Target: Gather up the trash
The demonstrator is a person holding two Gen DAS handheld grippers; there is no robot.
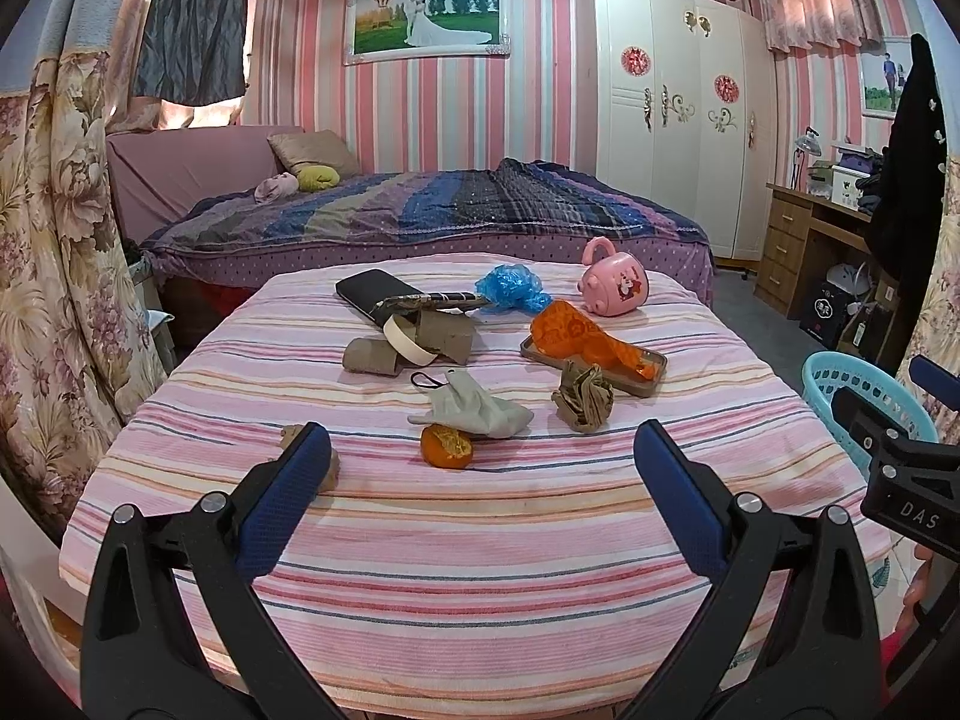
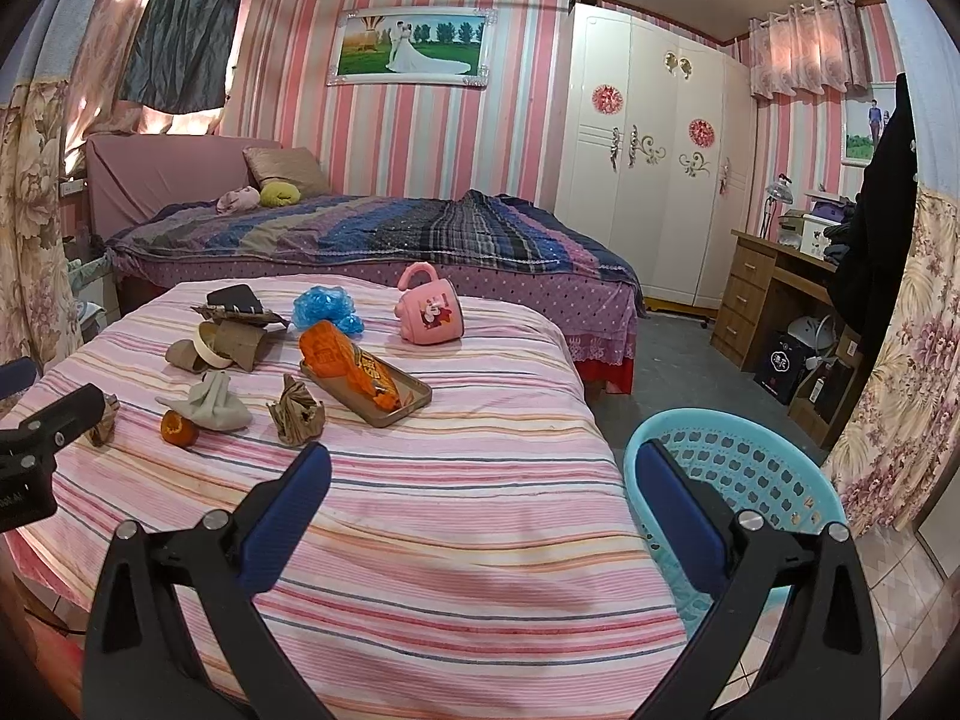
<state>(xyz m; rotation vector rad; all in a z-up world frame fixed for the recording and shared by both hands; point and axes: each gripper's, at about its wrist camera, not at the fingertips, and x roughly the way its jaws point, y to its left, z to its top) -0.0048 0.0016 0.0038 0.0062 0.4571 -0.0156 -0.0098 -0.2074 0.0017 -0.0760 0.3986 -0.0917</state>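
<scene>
A pink striped table (image 1: 480, 540) (image 2: 450, 510) carries scattered trash. A half-peeled orange (image 1: 446, 447) (image 2: 178, 427) lies nearest, beside a crumpled grey cloth (image 1: 480, 408) (image 2: 210, 405). A crumpled brown paper wad (image 1: 585, 399) (image 2: 297, 411), an orange wrapper (image 1: 576, 336) (image 2: 348, 366) on a small tray, a blue plastic bag (image 1: 510, 288) (image 2: 324, 309) and cardboard tubes (image 1: 396, 348) (image 2: 222, 348) lie further back. My left gripper (image 1: 480, 450) is open above the near table edge. My right gripper (image 2: 480, 468) is open over the table's right edge, with a light blue basket (image 2: 750, 480) (image 1: 864, 396) to its right.
A pink mug (image 1: 615, 285) (image 2: 429, 309) and a black phone case (image 1: 372, 294) (image 2: 234, 300) sit at the table's far side. A small brown wad (image 1: 327, 468) (image 2: 102, 420) lies at the left. Behind stand a bed (image 1: 420, 210), a white wardrobe (image 1: 672, 108) and a wooden desk (image 1: 798, 240).
</scene>
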